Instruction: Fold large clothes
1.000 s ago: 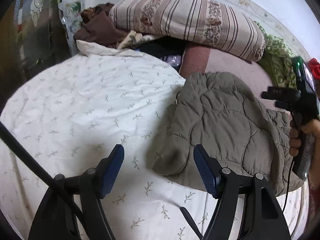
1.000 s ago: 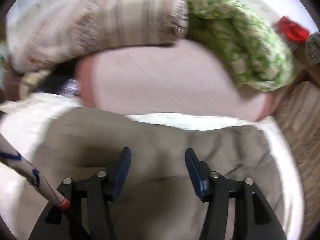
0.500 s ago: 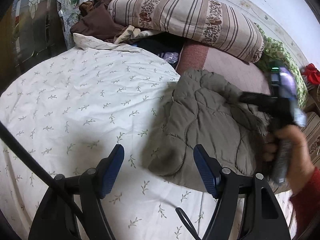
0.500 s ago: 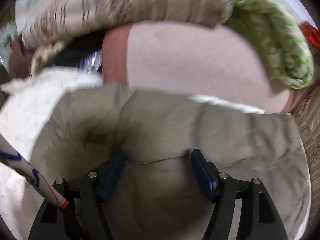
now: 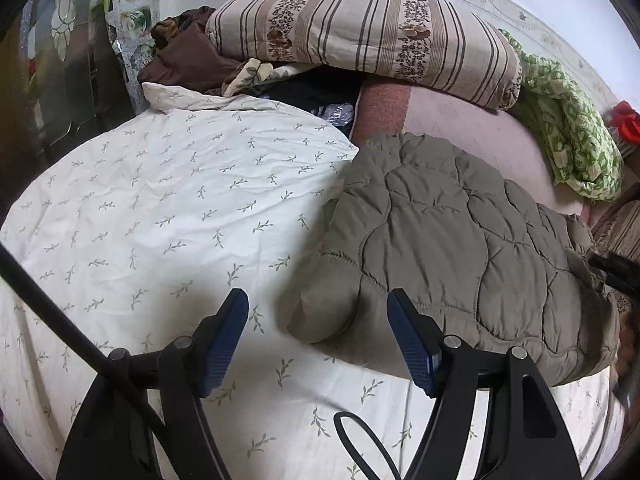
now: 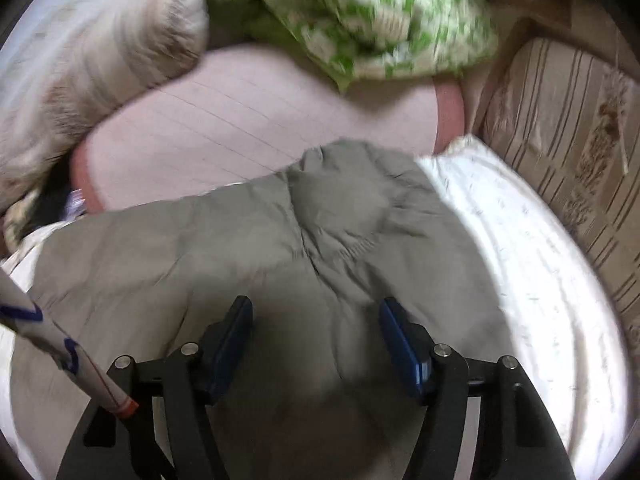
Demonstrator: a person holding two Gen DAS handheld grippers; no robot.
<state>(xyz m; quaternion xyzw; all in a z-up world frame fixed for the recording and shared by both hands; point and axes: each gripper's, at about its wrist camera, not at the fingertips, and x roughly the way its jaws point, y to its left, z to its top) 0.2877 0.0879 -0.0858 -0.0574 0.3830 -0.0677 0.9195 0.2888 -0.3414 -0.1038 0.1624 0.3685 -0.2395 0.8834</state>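
A grey-olive quilted jacket (image 5: 452,248) lies folded in a thick bundle on the white leaf-print sheet (image 5: 160,208). My left gripper (image 5: 318,320) is open and empty, hovering just above the sheet at the bundle's near left corner. The jacket fills the lower right wrist view (image 6: 248,248). My right gripper (image 6: 316,322) is open, just above the jacket's surface, with nothing between its pads. The right gripper's black tip (image 5: 616,270) shows at the right edge of the left wrist view.
A striped pillow (image 5: 360,36), brown clothes (image 5: 184,60) and a green patterned blanket (image 5: 568,132) are piled at the head of the bed. A pink blanket (image 6: 256,124) lies beyond the jacket. A striped cushion (image 6: 572,136) sits to the right.
The right gripper has swung right and down across the jacket, leaving most of the left wrist view. The left gripper has moved in slightly. The jacket bundle lies flatter.
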